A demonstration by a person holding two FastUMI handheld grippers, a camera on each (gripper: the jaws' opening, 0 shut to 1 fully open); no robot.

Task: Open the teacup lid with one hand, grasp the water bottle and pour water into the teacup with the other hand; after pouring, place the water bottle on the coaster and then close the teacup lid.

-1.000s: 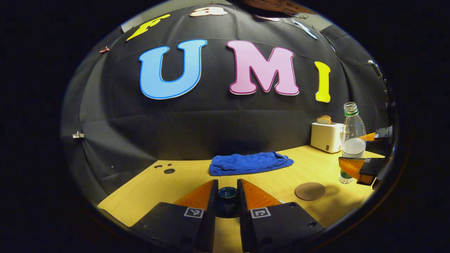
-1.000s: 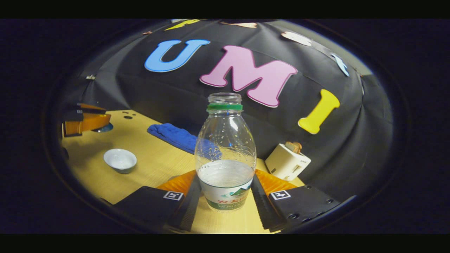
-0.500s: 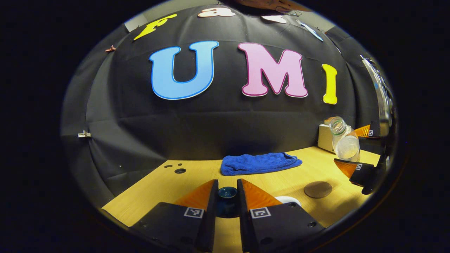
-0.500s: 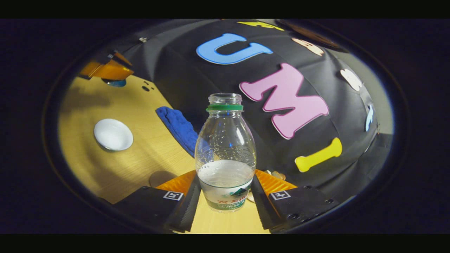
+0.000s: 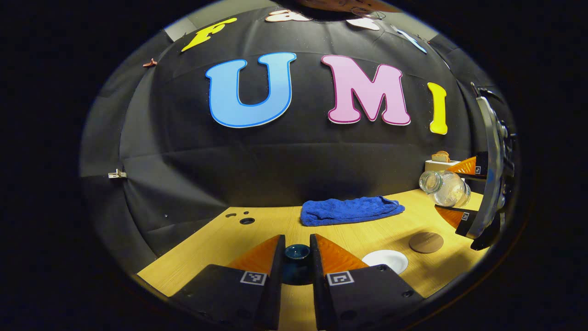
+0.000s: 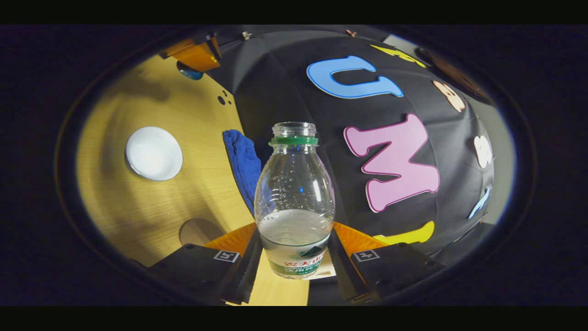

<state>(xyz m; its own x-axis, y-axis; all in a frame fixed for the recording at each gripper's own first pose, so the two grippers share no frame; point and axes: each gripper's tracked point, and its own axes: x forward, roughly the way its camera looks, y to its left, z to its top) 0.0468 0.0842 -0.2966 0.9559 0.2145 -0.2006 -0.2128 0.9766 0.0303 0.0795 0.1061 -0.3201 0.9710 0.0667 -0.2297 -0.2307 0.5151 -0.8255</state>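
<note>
Right hand-held gripper (image 6: 294, 266) clamped on the water bottle (image 6: 294, 202) at its label band — bottle tipped toward the teacup (image 6: 154, 153), which sits open on the surface (image 6: 202, 184). Left hand-held gripper (image 5: 297, 264) narrow, pinching the dark lid (image 5: 297, 252); lid's lower part hidden between the fingers. Coaster (image 5: 426, 242) just beside the teacup, partly cut off in the right gripper view.

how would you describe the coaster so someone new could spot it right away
Find the light wooden table and the folded blue towel at its back. Nearer than the towel sits the white teacup; the coaster lies beside it, a flat brown disc.
</note>
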